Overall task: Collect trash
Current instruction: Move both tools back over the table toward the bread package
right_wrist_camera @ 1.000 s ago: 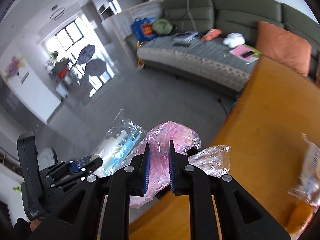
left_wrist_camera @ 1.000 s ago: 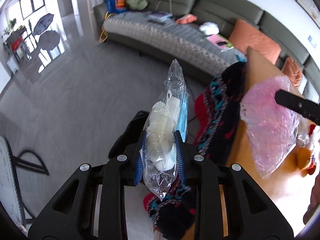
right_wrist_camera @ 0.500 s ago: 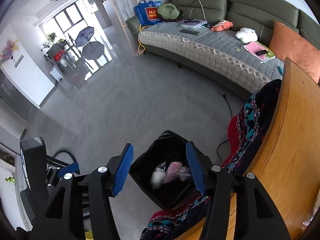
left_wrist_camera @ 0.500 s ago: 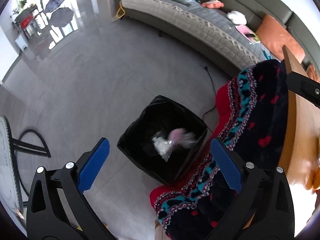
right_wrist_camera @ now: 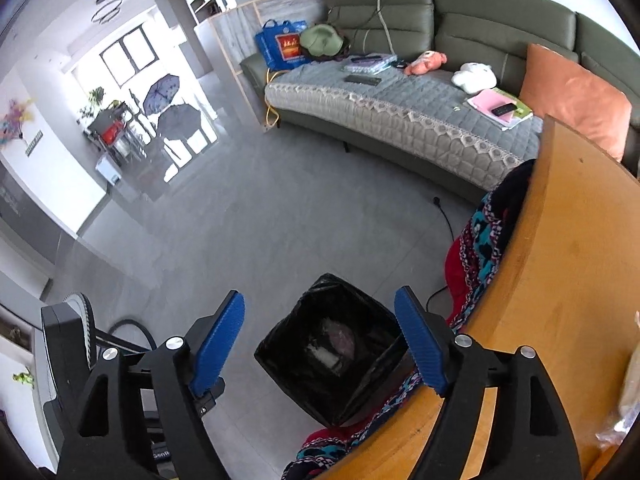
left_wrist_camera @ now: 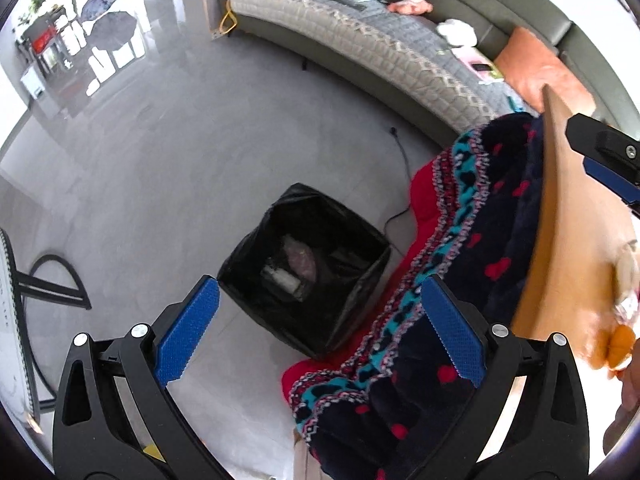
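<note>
Left wrist view looks steeply down: the left hand-held gripper (left_wrist_camera: pixel 320 316) stands wide with nothing between its blue pads, above a black-lined trash bin (left_wrist_camera: pixel 352 240) on the grey floor. Inside lie a pinkish plastic bag (left_wrist_camera: pixel 301 258) and a clear packet of white items (left_wrist_camera: pixel 282 278), touching. A patterned blanket (left_wrist_camera: pixel 472 248) hangs off the wooden counter (left_wrist_camera: pixel 568 248) edge beside the bin, and part of the other gripper shows at upper right. Right wrist view shows more room: a green sofa (right_wrist_camera: pixel 460 40) and an orange cushion (right_wrist_camera: pixel 572 96). The right hand-held gripper (right_wrist_camera: pixel 320 344) is empty, its jaws opening, the bin framed between them.
</note>
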`<action>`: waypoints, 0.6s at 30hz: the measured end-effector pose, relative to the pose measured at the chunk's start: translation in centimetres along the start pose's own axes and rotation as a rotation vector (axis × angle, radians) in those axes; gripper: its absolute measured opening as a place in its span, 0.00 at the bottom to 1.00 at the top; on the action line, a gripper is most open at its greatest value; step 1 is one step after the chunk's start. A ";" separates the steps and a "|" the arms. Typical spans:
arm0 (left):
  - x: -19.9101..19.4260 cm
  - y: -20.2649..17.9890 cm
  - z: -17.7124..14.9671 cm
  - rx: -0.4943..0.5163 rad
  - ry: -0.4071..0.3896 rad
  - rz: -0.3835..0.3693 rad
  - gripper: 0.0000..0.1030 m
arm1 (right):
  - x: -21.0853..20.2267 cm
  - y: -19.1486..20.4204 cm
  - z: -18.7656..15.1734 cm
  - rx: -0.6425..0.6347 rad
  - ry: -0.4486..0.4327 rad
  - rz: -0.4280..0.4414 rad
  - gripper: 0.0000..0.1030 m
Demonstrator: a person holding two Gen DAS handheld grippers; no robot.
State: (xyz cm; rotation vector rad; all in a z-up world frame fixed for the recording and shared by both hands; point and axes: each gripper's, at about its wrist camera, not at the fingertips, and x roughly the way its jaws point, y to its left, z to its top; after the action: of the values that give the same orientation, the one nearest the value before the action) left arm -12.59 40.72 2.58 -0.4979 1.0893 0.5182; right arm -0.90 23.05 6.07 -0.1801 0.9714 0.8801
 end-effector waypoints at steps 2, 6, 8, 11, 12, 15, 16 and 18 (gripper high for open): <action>-0.8 -0.9 0.0 0.011 -0.008 -0.021 0.95 | -1.4 -0.7 -0.2 0.015 -0.023 -0.011 0.76; -2.6 -4.0 -0.1 0.068 -0.058 -0.051 0.95 | -4.3 -2.6 -0.8 0.052 -0.072 -0.045 0.76; -3.4 -5.4 -0.2 0.090 -0.080 -0.079 0.95 | -6.8 -4.4 -1.3 0.077 -0.106 -0.073 0.76; -4.6 -8.1 -0.5 0.131 -0.111 -0.110 0.95 | -9.4 -6.2 -2.0 0.092 -0.144 -0.116 0.76; -5.0 -9.4 -0.7 0.150 -0.113 -0.121 0.95 | -10.6 -7.3 -2.4 0.106 -0.163 -0.132 0.76; -5.5 -12.9 -1.3 0.210 -0.110 -0.159 0.95 | -12.8 -9.7 -3.7 0.140 -0.191 -0.175 0.76; -5.5 -14.0 -1.5 0.233 -0.105 -0.175 0.95 | -13.8 -10.8 -4.4 0.154 -0.199 -0.202 0.76; -5.2 -16.9 -2.2 0.294 -0.075 -0.206 0.95 | -15.4 -13.1 -5.6 0.181 -0.213 -0.258 0.76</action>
State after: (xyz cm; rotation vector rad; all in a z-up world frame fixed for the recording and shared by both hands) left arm -5.56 25.46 8.64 -0.3243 1.0087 0.1892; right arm 0.93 2.97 11.72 -0.0533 0.8025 0.5583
